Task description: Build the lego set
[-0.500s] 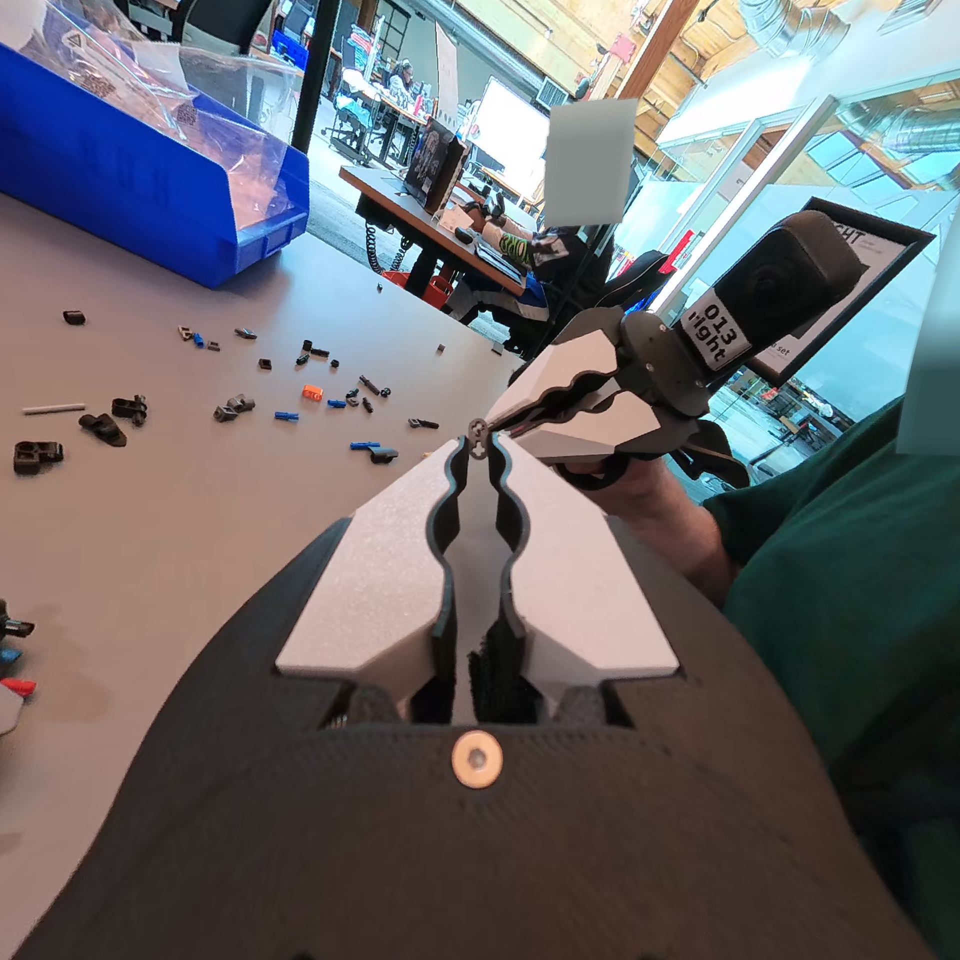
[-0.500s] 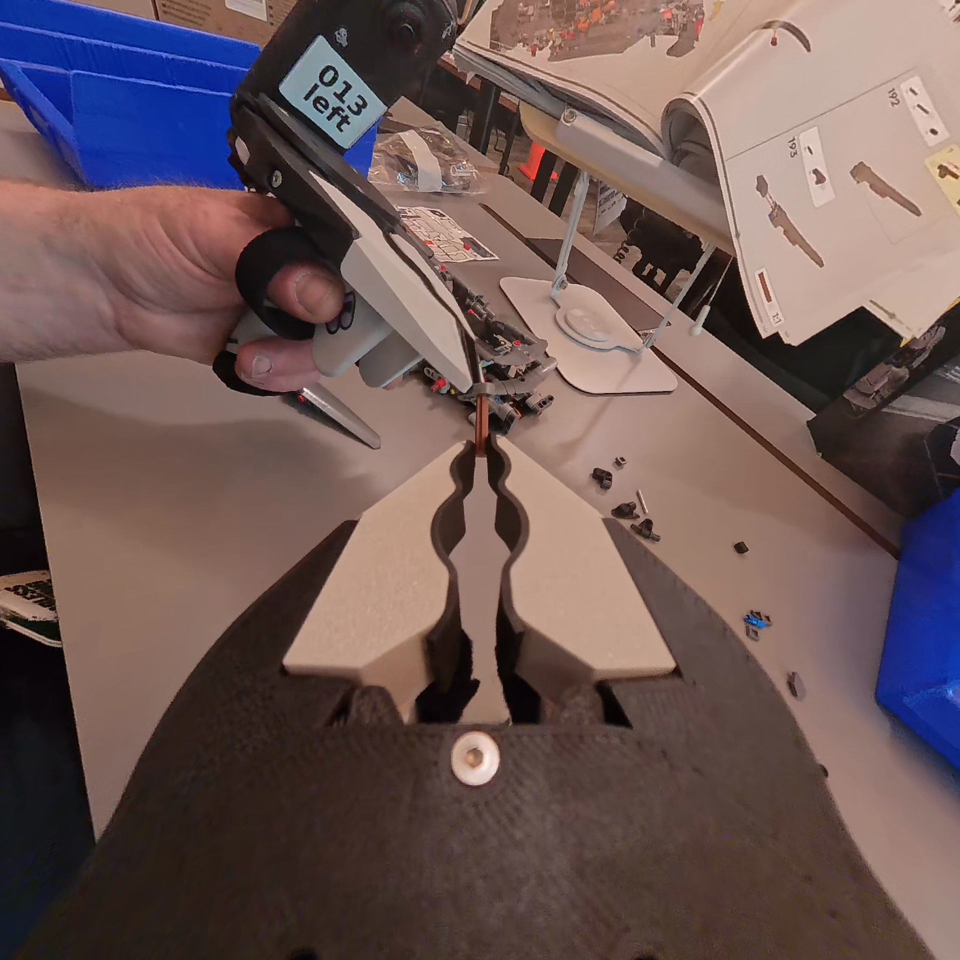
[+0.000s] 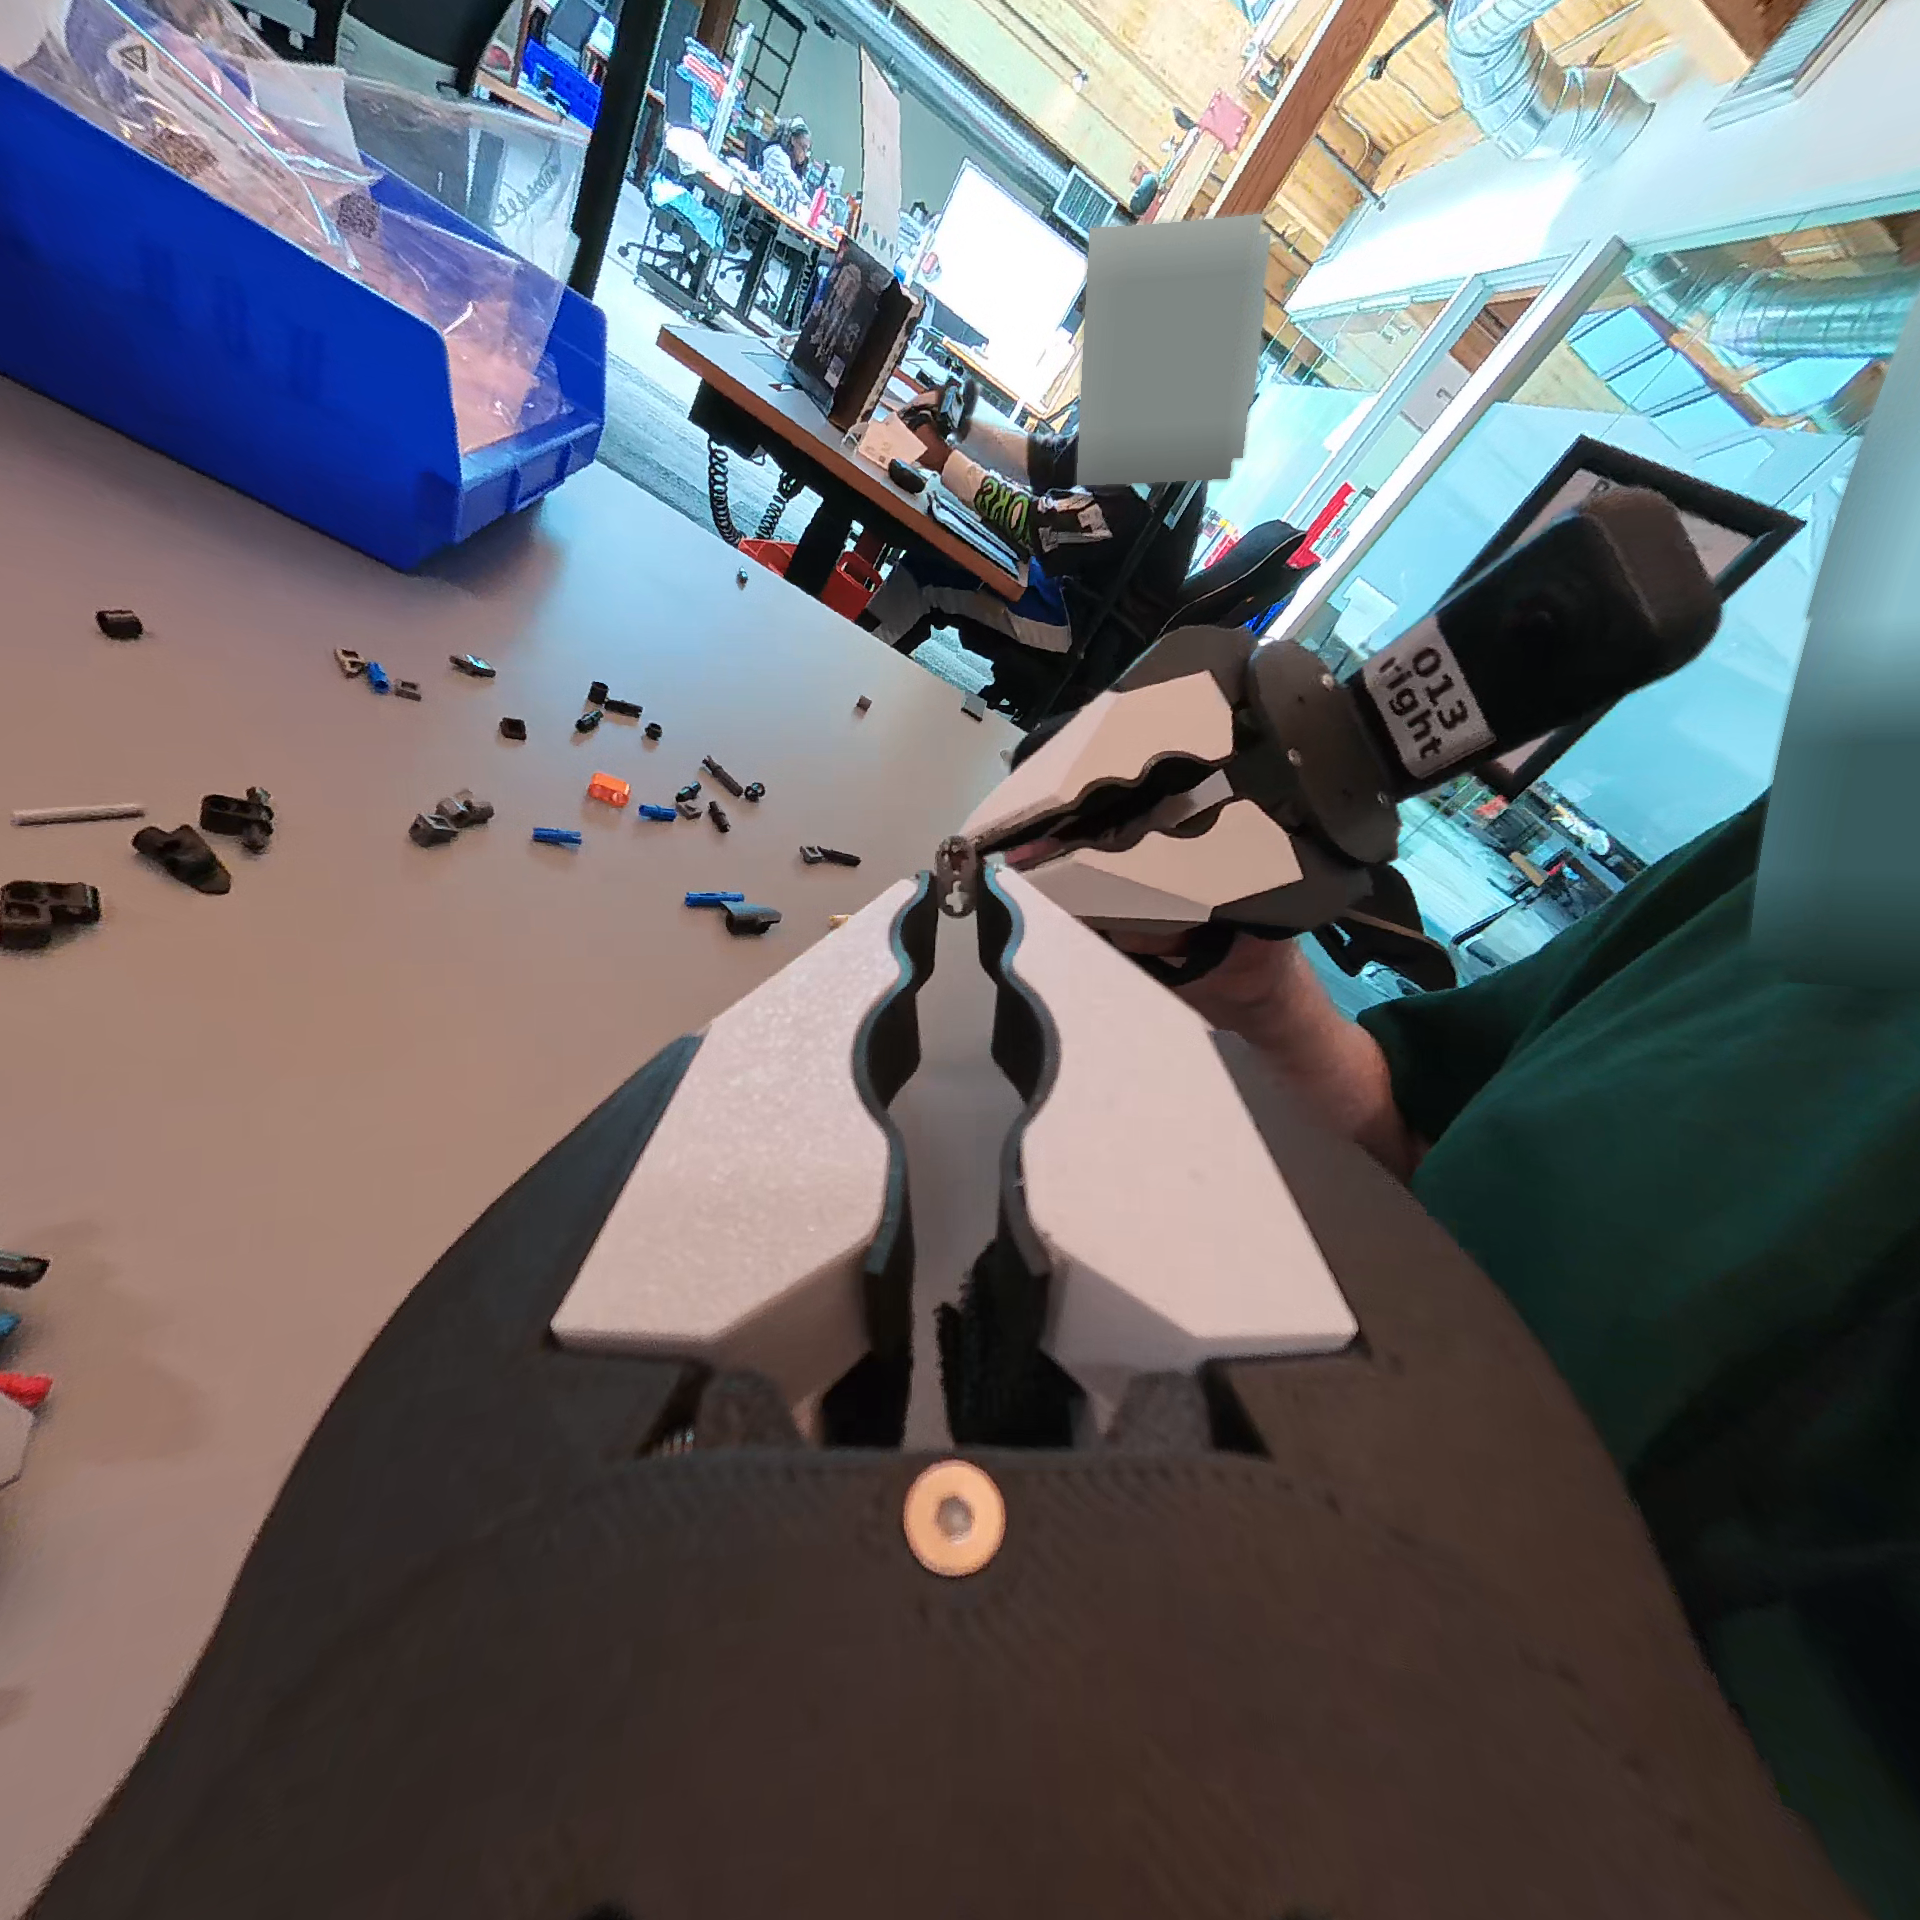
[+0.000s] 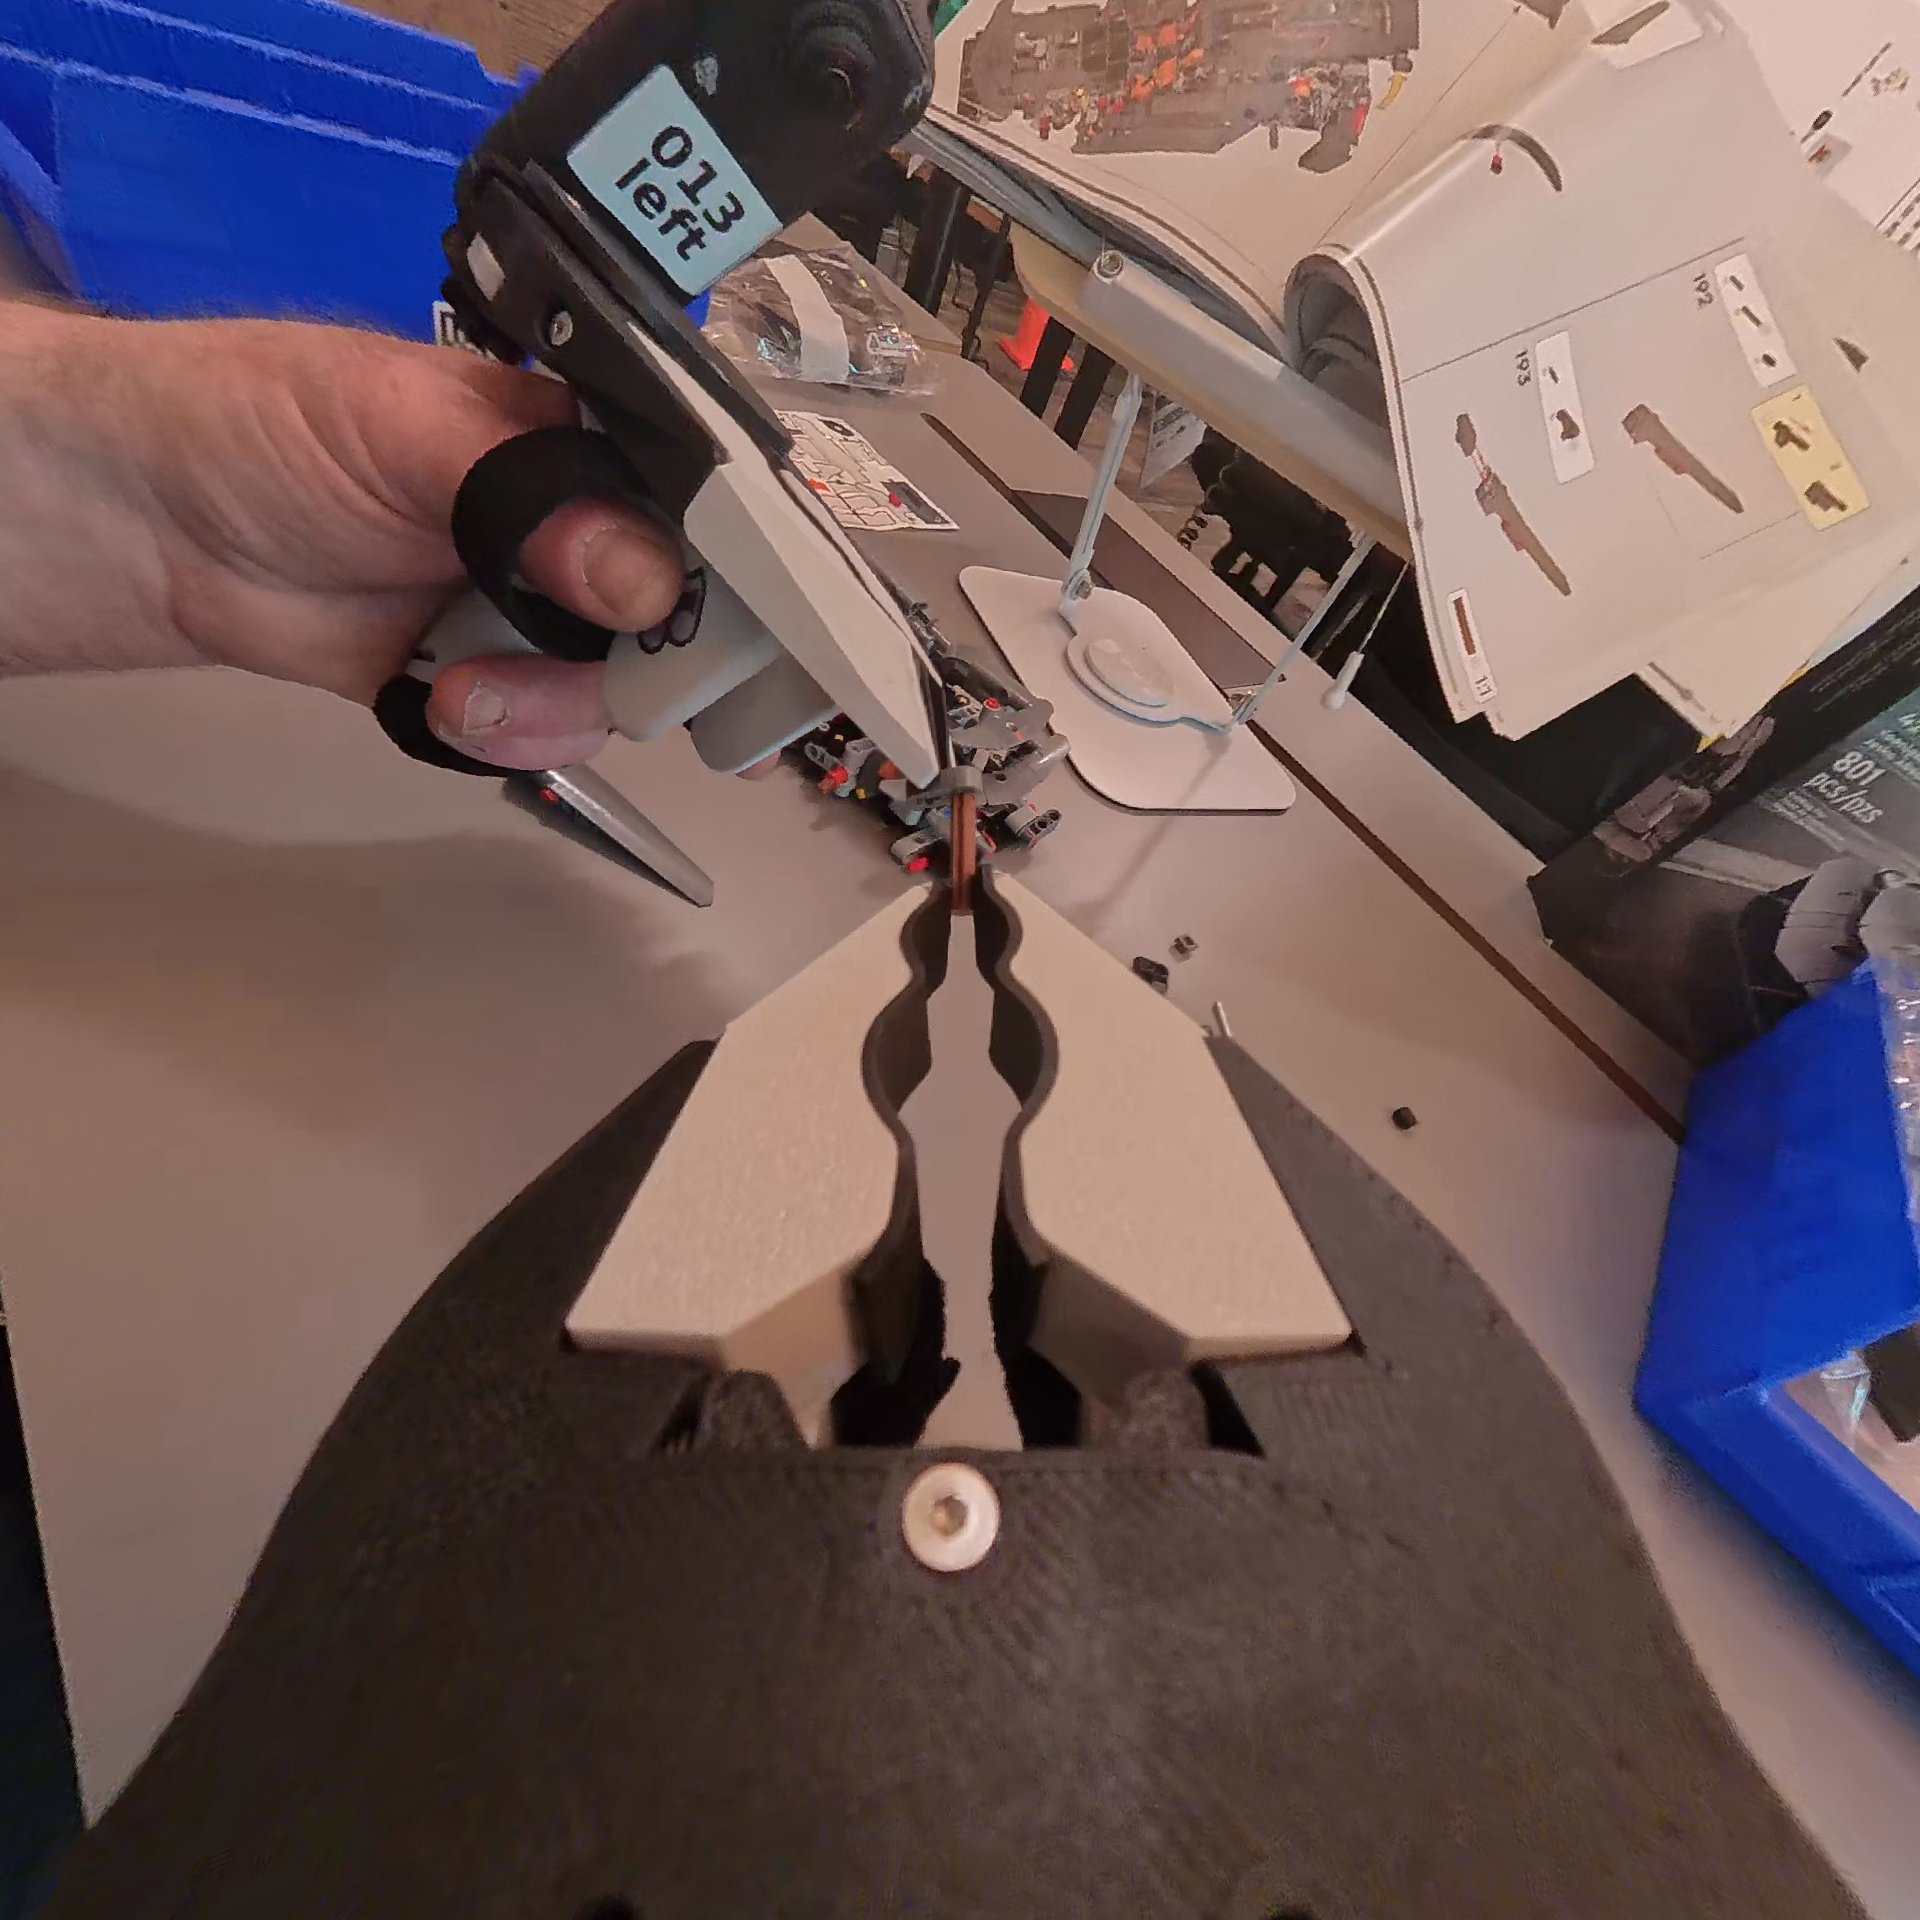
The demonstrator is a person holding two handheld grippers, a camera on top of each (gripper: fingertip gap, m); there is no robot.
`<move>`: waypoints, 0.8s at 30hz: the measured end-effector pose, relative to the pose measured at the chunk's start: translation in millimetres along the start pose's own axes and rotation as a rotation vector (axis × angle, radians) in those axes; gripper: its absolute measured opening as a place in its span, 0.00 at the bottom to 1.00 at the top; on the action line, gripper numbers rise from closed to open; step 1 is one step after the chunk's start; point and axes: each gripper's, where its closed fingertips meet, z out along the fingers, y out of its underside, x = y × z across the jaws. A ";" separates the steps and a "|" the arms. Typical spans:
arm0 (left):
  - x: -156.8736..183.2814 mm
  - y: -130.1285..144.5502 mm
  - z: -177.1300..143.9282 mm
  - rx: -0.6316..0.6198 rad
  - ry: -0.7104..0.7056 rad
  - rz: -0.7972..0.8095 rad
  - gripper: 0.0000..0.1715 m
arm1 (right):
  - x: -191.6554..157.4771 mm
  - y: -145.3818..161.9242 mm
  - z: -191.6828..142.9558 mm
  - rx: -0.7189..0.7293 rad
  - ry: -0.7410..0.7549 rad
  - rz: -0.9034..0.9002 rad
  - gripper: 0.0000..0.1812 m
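My left gripper [image 3: 954,883] is shut on a small grey connector piece [image 3: 954,871], held in the air above the table. My right gripper [image 4: 963,896] is shut on a thin brown axle [image 4: 963,854], whose far end sits in the grey connector [image 4: 961,781]. The two grippers meet tip to tip: the right gripper [image 3: 982,836] comes in from the right in the left wrist view, and the left gripper [image 4: 940,769] comes in from the upper left in the right wrist view. The partly built grey model [image 4: 966,758] lies on the table behind them.
Loose small pieces, black, blue and one orange piece [image 3: 608,790], are scattered on the grey table [image 3: 312,1039]. Blue bins stand at the far left [image 3: 260,343] and at the right [image 4: 1797,1247]. An open instruction booklet [image 4: 1558,343] rests on a stand [image 4: 1132,675]. A person sits at a far desk. My two grippers' fingertips are within a few centimetres of each other.
Both grippers keep their hold and stay tip to tip. The views have shifted only slightly.
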 end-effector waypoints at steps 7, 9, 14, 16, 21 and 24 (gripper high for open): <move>-0.8 -3.8 -4.0 0.035 0.068 -0.131 0.03 | 2.2 -4.7 2.4 -0.069 0.087 -0.199 0.01; -1.9 -4.8 -5.6 0.043 0.080 -0.161 0.03 | 1.4 -5.8 3.9 -0.092 0.104 -0.261 0.01; -4.8 -3.2 -6.7 0.028 0.068 -0.190 0.03 | 2.2 -4.2 7.2 -0.136 0.129 -0.354 0.01; -5.4 -2.7 -6.5 0.024 0.066 -0.198 0.03 | 3.4 -3.4 7.8 -0.147 0.133 -0.373 0.01; -6.0 -2.1 -4.8 0.025 0.073 -0.226 0.03 | 7.2 -1.6 8.8 -0.162 0.150 -0.402 0.01; -6.9 -0.8 -3.6 0.016 0.066 -0.237 0.03 | 7.9 -0.4 9.3 -0.176 0.165 -0.426 0.01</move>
